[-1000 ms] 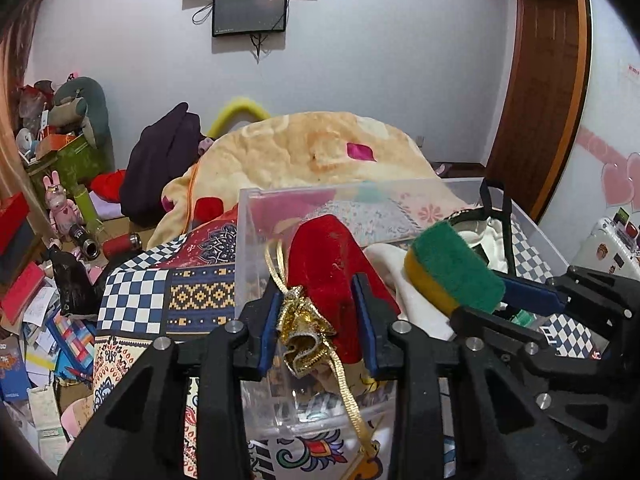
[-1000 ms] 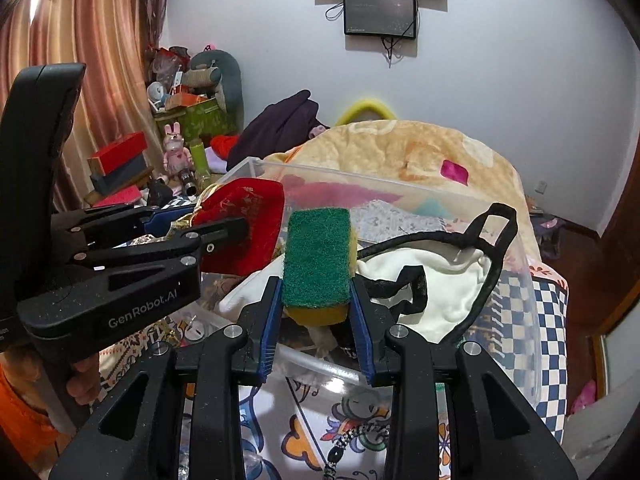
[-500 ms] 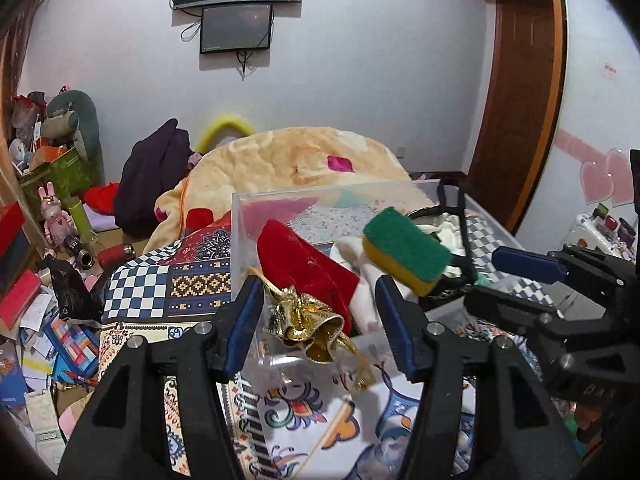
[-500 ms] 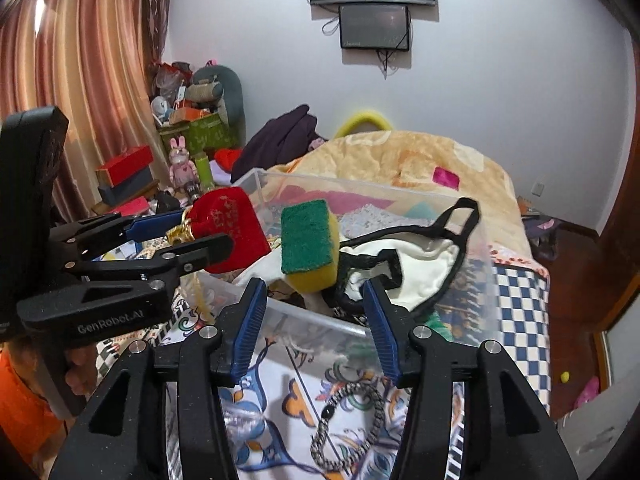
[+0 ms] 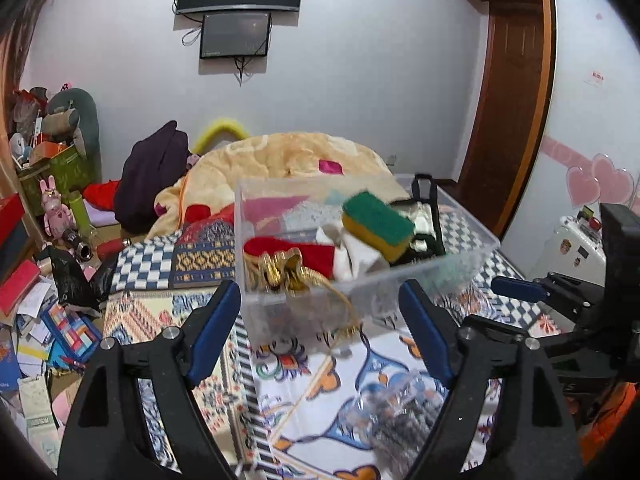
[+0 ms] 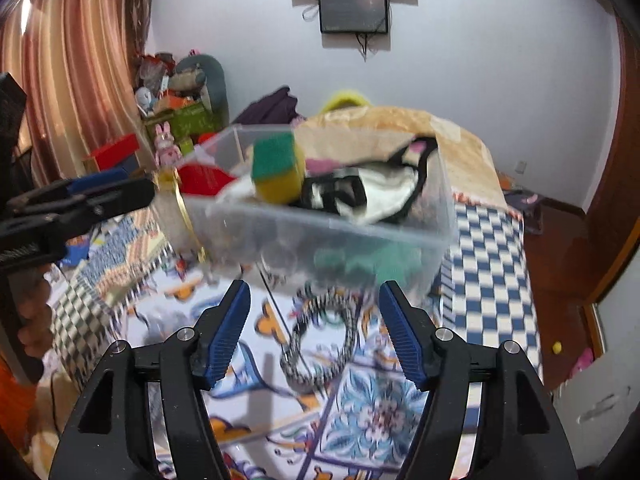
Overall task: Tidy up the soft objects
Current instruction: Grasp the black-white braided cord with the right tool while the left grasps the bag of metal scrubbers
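Both sets of fingers spread wide, gripping nothing: left gripper [image 5: 320, 328], right gripper [image 6: 314, 330], short of clear bin [image 5: 460, 264]. Sponge [image 5: 378, 226] and red pouch [image 5: 288, 252] inside, gold cord [image 5: 340, 304] over near rim.

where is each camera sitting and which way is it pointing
Left wrist: on the left gripper, looking forward over the patterned bedspread at the clear bin; its own open fingers show, with the right gripper at right.
Right wrist: on the right gripper, facing the same bin from further right; own open fingers, left gripper at left.
Shared: bin, green-yellow sponge, wall screen.
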Available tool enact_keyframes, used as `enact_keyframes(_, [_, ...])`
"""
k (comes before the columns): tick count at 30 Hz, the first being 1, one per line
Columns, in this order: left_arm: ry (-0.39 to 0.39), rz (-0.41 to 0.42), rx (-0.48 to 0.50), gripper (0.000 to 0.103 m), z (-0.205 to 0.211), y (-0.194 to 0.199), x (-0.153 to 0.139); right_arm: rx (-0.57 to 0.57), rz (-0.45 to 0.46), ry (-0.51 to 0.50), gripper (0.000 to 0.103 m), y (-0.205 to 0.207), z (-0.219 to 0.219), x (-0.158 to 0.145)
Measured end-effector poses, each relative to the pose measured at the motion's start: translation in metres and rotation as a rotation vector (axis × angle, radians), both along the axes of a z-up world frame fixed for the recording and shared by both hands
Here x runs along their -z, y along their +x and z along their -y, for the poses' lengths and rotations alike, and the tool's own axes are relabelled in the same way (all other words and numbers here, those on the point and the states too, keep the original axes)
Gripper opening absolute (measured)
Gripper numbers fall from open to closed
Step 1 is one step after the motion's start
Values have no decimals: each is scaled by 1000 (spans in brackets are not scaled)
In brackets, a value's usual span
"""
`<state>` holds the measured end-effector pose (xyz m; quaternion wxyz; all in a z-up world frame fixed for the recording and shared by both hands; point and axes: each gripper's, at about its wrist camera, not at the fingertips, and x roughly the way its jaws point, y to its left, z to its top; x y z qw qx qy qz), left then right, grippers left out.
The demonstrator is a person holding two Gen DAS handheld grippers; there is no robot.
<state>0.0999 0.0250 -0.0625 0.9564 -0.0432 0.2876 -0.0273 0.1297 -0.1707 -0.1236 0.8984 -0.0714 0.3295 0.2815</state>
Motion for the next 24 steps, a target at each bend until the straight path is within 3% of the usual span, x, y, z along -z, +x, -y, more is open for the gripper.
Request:
enact_keyframes(11, [-32,-112,44,82,16,-13,41,-4,-71,-54,63,-7,-5,30])
enact_keyframes(13, [-30,-125,50,82,19,-14,46,0,-76,-55,52,-6,-8,32])
enact_keyframes(23, [-71,-192,96,82,37,-21,70,43,-47,-45,15,-9,6,31])
enact_keyframes(24, [-74,-193,97,88,38,-22,70,42,-50,-40,12,-9,7,31])
